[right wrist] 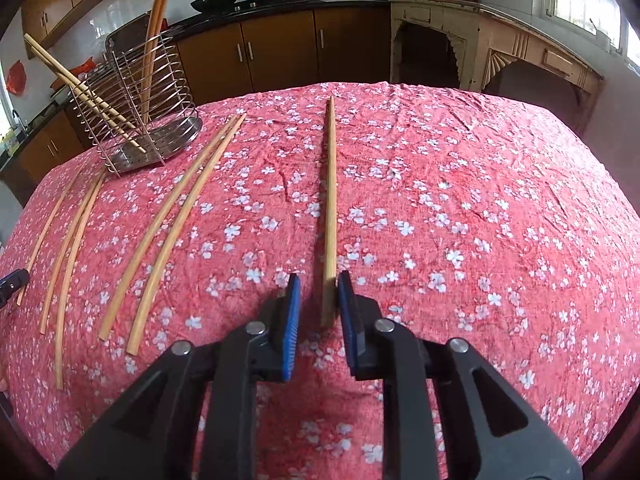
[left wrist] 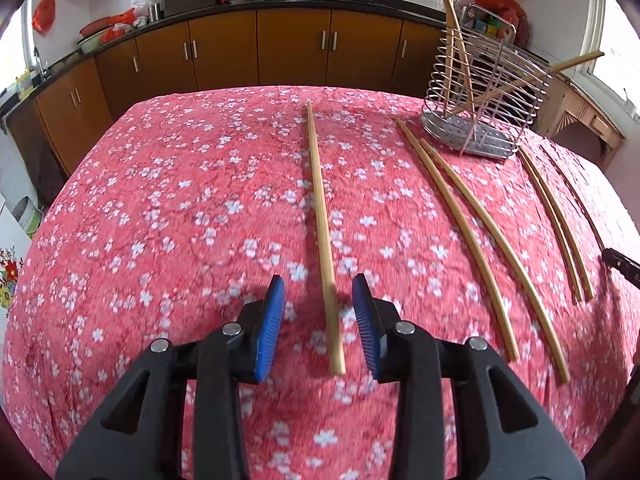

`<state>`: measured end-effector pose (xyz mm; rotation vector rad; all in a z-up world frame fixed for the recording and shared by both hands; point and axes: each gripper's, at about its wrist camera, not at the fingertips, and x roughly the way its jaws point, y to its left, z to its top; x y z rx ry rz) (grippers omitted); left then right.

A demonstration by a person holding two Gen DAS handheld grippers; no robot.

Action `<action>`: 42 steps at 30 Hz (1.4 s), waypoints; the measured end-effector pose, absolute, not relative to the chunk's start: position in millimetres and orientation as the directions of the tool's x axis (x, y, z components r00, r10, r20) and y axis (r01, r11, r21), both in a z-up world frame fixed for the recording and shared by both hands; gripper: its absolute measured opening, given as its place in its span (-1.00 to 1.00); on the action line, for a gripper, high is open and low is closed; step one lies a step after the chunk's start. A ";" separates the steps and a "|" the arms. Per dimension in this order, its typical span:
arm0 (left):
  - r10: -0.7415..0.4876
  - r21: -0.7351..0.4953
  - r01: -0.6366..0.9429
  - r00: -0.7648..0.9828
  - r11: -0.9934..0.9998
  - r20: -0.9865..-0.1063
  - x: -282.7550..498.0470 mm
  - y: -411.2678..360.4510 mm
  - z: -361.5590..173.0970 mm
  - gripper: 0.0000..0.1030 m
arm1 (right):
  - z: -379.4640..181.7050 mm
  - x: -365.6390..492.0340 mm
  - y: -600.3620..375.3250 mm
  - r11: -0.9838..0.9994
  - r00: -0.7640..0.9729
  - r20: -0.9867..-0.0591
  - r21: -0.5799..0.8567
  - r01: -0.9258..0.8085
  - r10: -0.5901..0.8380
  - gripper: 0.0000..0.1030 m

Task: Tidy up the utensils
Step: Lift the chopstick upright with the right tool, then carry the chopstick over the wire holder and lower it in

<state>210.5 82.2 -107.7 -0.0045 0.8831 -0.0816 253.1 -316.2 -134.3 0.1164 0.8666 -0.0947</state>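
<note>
A wire utensil rack (left wrist: 484,92) stands at the back of a table under a red flowered cloth (left wrist: 180,208), with several wooden chopsticks leaning in it. In the left wrist view a chopstick (left wrist: 320,208) lies on the cloth, its near end between the open blue pads of my left gripper (left wrist: 319,284), touching neither. In the right wrist view another chopstick (right wrist: 330,200) lies lengthwise. My right gripper (right wrist: 319,282) is open around its near end, and the right pad (right wrist: 345,292) touches it. Several more chopsticks (left wrist: 472,240) lie between the two, also in the right wrist view (right wrist: 168,232).
The rack also shows in the right wrist view (right wrist: 140,120), at the back left. Brown kitchen cabinets (left wrist: 292,48) with woks on the counter run behind the table. A pale wooden side table (right wrist: 500,52) stands at the right. The cloth (right wrist: 480,220) is bare on the right.
</note>
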 end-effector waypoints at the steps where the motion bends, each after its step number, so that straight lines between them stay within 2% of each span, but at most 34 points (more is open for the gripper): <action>1: -0.070 -0.034 0.069 0.632 0.997 -0.772 207.9 80.3 -107.6 -0.31 | -134.4 251.2 -315.6 0.989 0.644 -0.764 0.063 0.132 -0.037 -0.62; 8: -0.050 -0.005 0.072 0.631 0.997 -0.774 198.9 69.4 -107.8 -0.39 | -134.5 242.8 -310.3 0.989 0.645 -0.762 0.046 0.141 -0.057 -0.64; 11: -0.028 0.015 0.063 0.631 0.998 -0.775 199.3 66.6 -108.9 -0.50 | -134.0 243.5 -310.4 0.989 0.645 -0.762 0.042 0.144 -0.062 -0.68; 12: -0.017 0.023 0.054 0.631 0.998 -0.775 199.2 65.4 -109.1 -0.58 | -133.9 243.0 -310.6 0.988 0.644 -0.762 0.041 0.148 -0.065 -0.79; 14: -0.004 0.032 0.046 0.632 0.998 -0.775 198.9 62.4 -110.2 -0.85 | -133.8 242.0 -311.4 0.988 0.645 -0.762 0.043 0.147 -0.063 -0.84; 18: -0.016 0.025 0.057 0.629 0.998 -0.777 195.3 64.5 -110.0 -0.86 | -132.1 236.2 -313.0 0.987 0.646 -0.761 0.053 0.149 -0.056 -0.85; 24: -0.033 0.003 0.053 0.669 0.999 -0.742 179.6 76.5 -94.0 -0.86 | -105.1 216.7 -314.3 0.989 0.702 -0.708 0.036 0.144 -0.077 -0.85; 33: -0.035 -0.035 0.018 0.823 0.999 -0.568 157.7 92.9 -15.4 -0.86 | -33.7 192.5 -308.2 0.991 0.826 -0.554 0.015 0.132 -0.101 -0.85; 42: -0.001 -0.055 -0.026 0.898 0.998 -0.440 175.8 94.2 49.8 -0.87 | 36.9 206.3 -305.8 0.992 0.898 -0.427 0.015 0.125 -0.106 -0.85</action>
